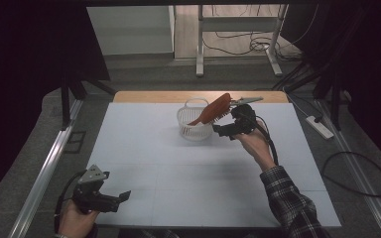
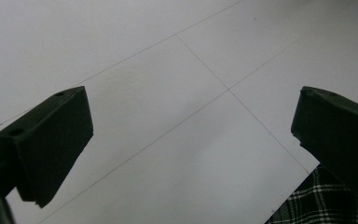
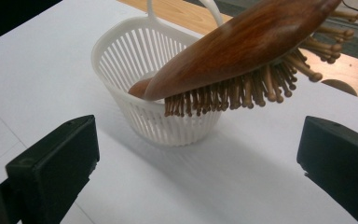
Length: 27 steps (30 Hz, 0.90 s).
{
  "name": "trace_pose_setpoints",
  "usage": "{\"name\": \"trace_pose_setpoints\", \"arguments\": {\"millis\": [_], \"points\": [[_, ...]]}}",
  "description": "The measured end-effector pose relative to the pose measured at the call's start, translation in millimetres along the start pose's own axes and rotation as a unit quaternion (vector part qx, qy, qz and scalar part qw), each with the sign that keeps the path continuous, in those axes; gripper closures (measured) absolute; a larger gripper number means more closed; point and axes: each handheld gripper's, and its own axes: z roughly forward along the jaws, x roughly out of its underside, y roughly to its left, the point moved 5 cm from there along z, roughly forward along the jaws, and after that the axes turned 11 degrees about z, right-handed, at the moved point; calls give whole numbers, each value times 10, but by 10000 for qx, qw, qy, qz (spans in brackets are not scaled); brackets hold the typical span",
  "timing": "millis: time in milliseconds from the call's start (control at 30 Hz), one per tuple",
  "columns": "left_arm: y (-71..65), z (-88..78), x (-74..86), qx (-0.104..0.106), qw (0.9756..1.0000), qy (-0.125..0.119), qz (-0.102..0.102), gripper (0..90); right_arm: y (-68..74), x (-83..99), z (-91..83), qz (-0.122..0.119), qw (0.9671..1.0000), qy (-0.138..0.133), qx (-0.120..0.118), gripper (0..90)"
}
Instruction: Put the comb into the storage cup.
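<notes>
Progress is judged nearly complete. Nearest, the left gripper (image 1: 120,197) is held spread and empty over the white table (image 1: 188,183). Farther off, the right gripper (image 3: 198,170) is spread, nothing pinched. Beyond it, the brown wooden paddle hairbrush (image 3: 242,44) rests handle-down in the white slotted plastic basket (image 3: 121,58), head overhanging the rim. No writing is legible.

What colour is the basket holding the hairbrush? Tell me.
White; the slatted plastic basket shows best in the right gripper view, the brown wooden hairbrush leaning in it.
</notes>
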Motion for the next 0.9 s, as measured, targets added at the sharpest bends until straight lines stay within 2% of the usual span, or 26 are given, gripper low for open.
{"name": "trace_pose_setpoints", "arguments": {"millis": [467, 900], "points": [[-4, -1, 0, 3, 10000, 2, 30, 0, 26, 93, -99, 10, 9998, 91, -165, 0], [-6, -5, 1, 12, 10000, -8, 44, 0, 77, 202, -146, -60, 9995, 223, -195, 0]]}}
